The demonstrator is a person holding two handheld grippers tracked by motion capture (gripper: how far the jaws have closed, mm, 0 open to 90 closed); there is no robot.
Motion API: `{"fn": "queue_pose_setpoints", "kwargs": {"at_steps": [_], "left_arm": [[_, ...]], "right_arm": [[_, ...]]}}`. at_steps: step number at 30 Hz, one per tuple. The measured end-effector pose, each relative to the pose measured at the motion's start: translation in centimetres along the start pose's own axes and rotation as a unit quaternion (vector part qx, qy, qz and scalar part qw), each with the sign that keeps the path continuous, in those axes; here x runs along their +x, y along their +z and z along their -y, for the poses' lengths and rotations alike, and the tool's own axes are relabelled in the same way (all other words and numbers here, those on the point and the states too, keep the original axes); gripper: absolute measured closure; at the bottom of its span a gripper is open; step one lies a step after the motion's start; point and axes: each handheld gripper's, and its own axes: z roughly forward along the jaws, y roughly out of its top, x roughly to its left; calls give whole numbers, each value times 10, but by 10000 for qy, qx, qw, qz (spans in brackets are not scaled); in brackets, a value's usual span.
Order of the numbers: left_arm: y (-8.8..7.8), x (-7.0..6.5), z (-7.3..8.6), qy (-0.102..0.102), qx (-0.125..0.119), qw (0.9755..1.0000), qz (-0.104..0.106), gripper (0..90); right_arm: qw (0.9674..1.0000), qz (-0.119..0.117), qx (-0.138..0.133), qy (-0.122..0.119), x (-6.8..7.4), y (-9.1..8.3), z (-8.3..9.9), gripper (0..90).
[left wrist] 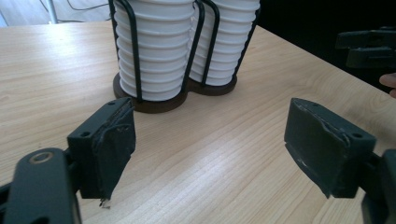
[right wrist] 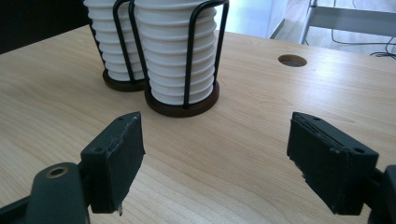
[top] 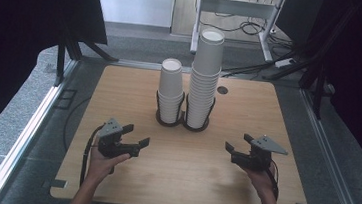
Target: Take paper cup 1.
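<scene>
Two stacks of white paper cups stand in a black wire holder (top: 182, 123) at the table's far middle: a short stack (top: 170, 88) on the left and a tall stack (top: 205, 74) on the right. My left gripper (top: 139, 133) hovers over the near left of the table, open, with nothing between its pads. In the left gripper view its jaws (left wrist: 210, 140) stand wide and face the short stack (left wrist: 152, 51). My right gripper (top: 237, 141) is open at the near right. Its jaws (right wrist: 215, 144) frame bare wood in front of the tall stack (right wrist: 180, 51).
The wooden table (top: 181, 177) has a round cable hole (top: 222, 90) behind the holder on the right. A white desk frame (top: 238, 7) and loose cables lie on the floor beyond. Dark curtains hang at both sides.
</scene>
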Motion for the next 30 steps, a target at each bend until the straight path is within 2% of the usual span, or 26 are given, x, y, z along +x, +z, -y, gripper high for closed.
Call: {"fn": "queue_pose_setpoints", "kwargs": {"at_steps": [4, 9, 14, 27, 30], "left_arm": [[0, 2, -1, -84, -34, 9999, -61, 161], [-1, 2, -1, -57, -62, 10000, -21, 170], [-3, 2, -2, -98, -108, 9999, -66, 156], [-1, 2, -3, -68, -68, 10000, -18, 157], [-1, 2, -5, -37, -58, 10000, 2, 156]], "right_arm": [[9999, -85, -8, 56, 0, 0, 0, 204], [9998, -141, -91, 97, 3, 1, -2, 209], [9994, -273, -224, 44, 8, 3, -9, 216], [9985, -494, -214, -89, 20, 17, -18, 225], [9974, -647, -253, -168, 26, 21, -24, 273]]}}
